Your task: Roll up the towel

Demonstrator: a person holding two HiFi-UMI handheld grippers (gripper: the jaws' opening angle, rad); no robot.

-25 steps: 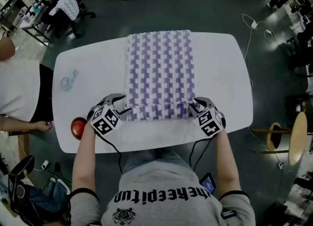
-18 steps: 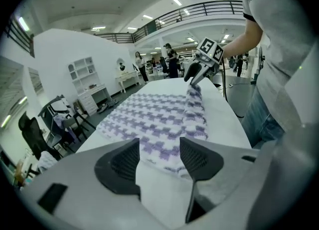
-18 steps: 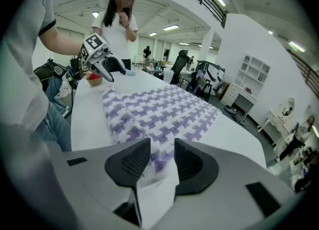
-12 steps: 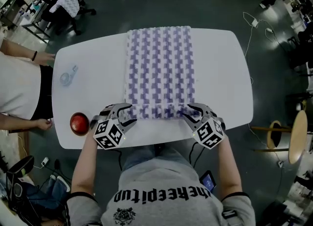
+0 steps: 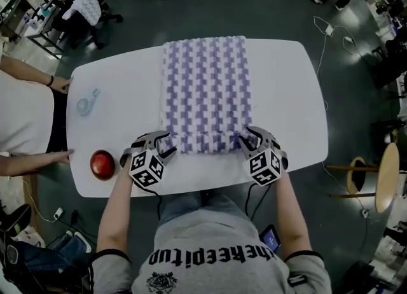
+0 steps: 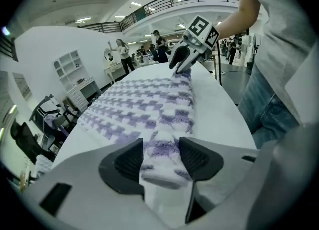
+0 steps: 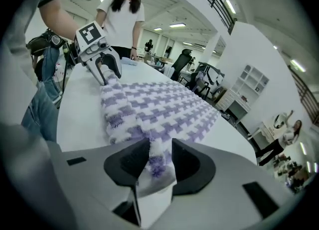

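Beneath the jaws: smooth white table with rounded corners [image 5: 286, 95], hard matte top. Fluffy white-and-purple checked towel [image 5: 205, 89], thick nubby pile, lies flat and stretches away from the jaws. Its near edge is rolled into a soft tube running from one pair of jaws to the other.

Left gripper [image 6: 160, 162], grey plastic with dark ribbed pads [image 6: 130, 162]: jaws moderately apart, clamped on the roll's left end, which fills the gap and touches both pads.

Right gripper [image 7: 160, 162], same build: jaws have just been opening, gap narrower. The roll's right end is pinched between the pads [image 7: 188, 164], a flap drooping below them.

Glossy round red apple [image 5: 102, 163] sits on the table outboard of the left jaws, apart from the towel. Small clear plastic object [image 5: 88, 104] lies beyond it, farther from the jaws; shape unclear.
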